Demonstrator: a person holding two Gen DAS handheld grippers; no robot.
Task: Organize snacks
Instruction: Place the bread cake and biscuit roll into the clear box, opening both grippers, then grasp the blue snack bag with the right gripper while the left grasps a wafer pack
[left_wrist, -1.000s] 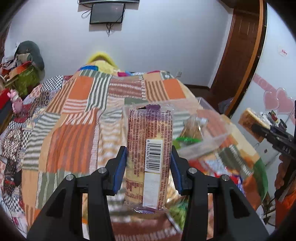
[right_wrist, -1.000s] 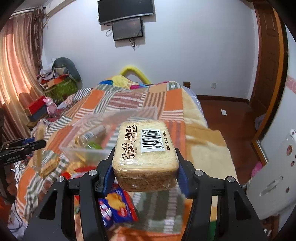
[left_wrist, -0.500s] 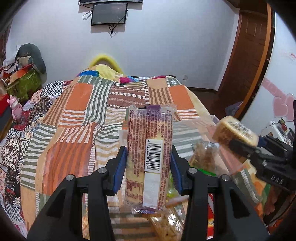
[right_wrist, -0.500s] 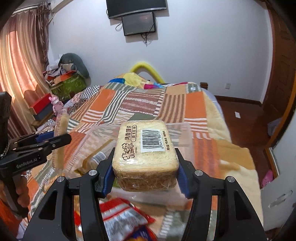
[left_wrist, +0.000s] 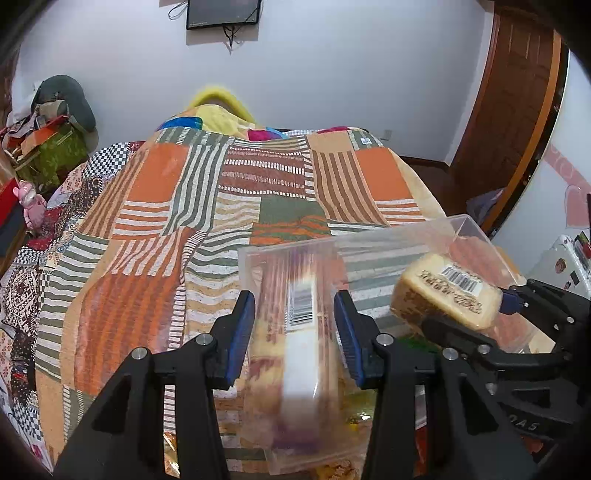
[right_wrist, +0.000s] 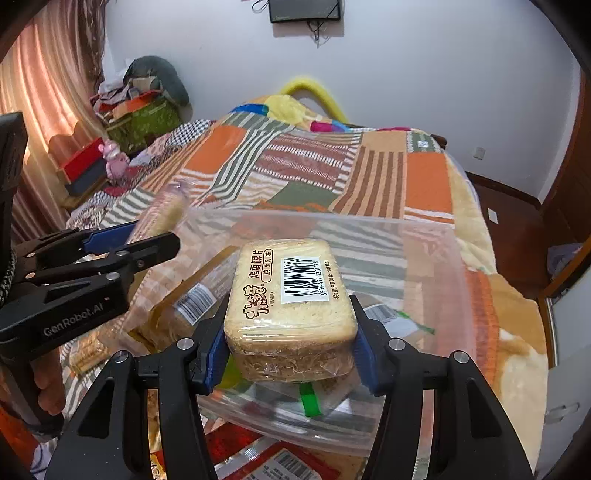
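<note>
My left gripper (left_wrist: 294, 325) has opened; the long purple-and-cream wafer packet (left_wrist: 299, 354) is motion-blurred between the spread jaws, dropping at the left end of the clear plastic bin (left_wrist: 472, 229). My right gripper (right_wrist: 290, 338) is shut on a wrapped toasted bread block (right_wrist: 291, 295) and holds it over the bin (right_wrist: 436, 266). That block (left_wrist: 447, 291) and the right gripper (left_wrist: 495, 306) also show in the left wrist view. The left gripper (right_wrist: 147, 240) shows at left in the right wrist view. Several packets (right_wrist: 192, 299) lie inside the bin.
The bin sits on a patchwork bedspread (left_wrist: 177, 206). Red snack packets (right_wrist: 280, 461) lie on the bed in front of the bin. A wooden door (left_wrist: 509, 110) is at right, clutter and a green bag (right_wrist: 144, 118) at the left wall.
The left jaws have spread and let the wafer packet go; it now blurs downward into the bin. Both grippers moved closer over the bin. The right one still holds the bread block.
</note>
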